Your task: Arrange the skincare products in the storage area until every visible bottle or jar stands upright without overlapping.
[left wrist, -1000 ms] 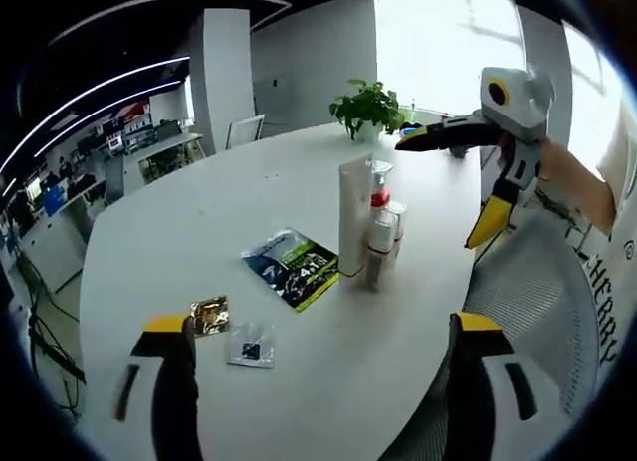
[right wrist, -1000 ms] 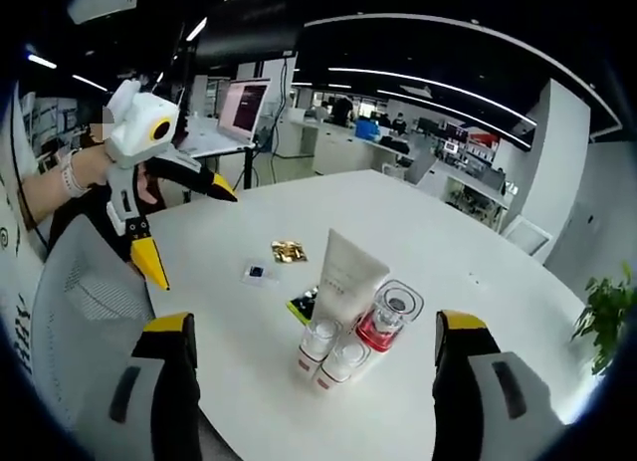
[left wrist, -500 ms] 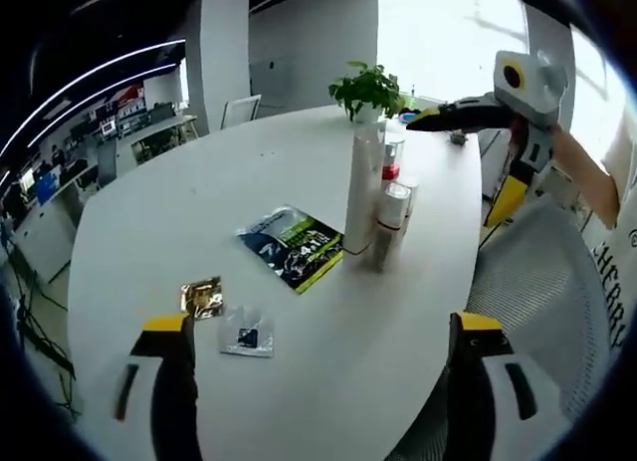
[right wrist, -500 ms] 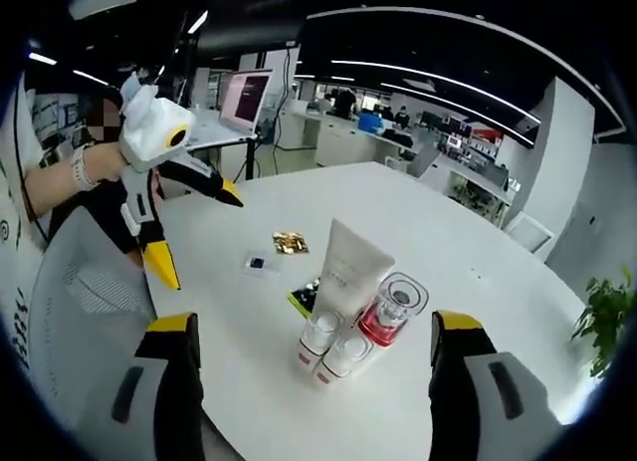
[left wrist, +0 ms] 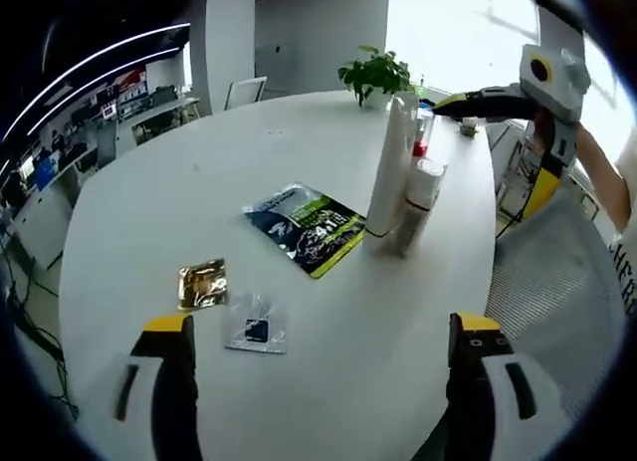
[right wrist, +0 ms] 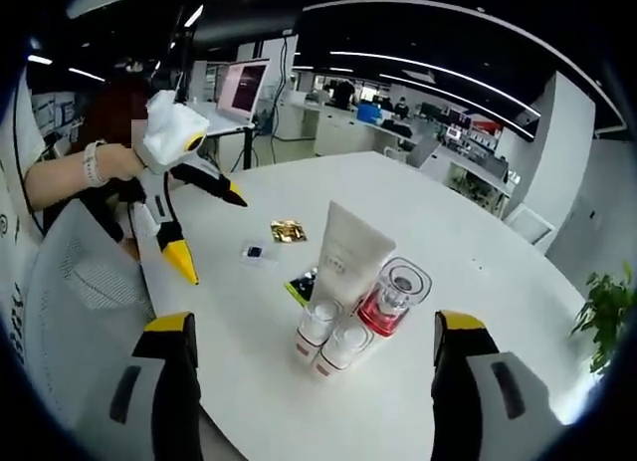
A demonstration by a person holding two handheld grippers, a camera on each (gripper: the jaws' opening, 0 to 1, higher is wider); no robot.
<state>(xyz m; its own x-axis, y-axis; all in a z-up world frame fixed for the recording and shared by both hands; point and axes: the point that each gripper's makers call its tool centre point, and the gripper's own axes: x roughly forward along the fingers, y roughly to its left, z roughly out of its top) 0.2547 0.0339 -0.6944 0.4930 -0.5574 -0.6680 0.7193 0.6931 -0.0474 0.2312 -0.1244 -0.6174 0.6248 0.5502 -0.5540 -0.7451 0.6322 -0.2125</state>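
Observation:
Four skincare products stand upright in a tight cluster on the white round table (right wrist: 478, 242): a white tube (right wrist: 350, 260) (left wrist: 391, 167), a red-based bottle with a clear cap (right wrist: 390, 302) (left wrist: 424, 142), and two small white bottles (right wrist: 318, 327) (right wrist: 346, 347), one of them visible as a white bottle (left wrist: 422, 190). My left gripper (left wrist: 321, 324) (right wrist: 213, 234) is open, hovering over the table's near edge, left of the cluster. My right gripper (right wrist: 314, 323) (left wrist: 483, 158) is open too, held off the table's edge beside the products. Neither touches anything.
A blue-green flat packet (left wrist: 307, 227) (right wrist: 302, 285), a gold sachet (left wrist: 202, 284) (right wrist: 289, 231) and a small clear sachet (left wrist: 257, 332) (right wrist: 256, 252) lie flat on the table. A potted plant (left wrist: 373, 78) stands at the far edge. A mesh chair (left wrist: 557, 302) is close by.
The left gripper has swung in over the table toward the sachets, so the product cluster sits further right in its view. Both grippers stay open; the products have not moved.

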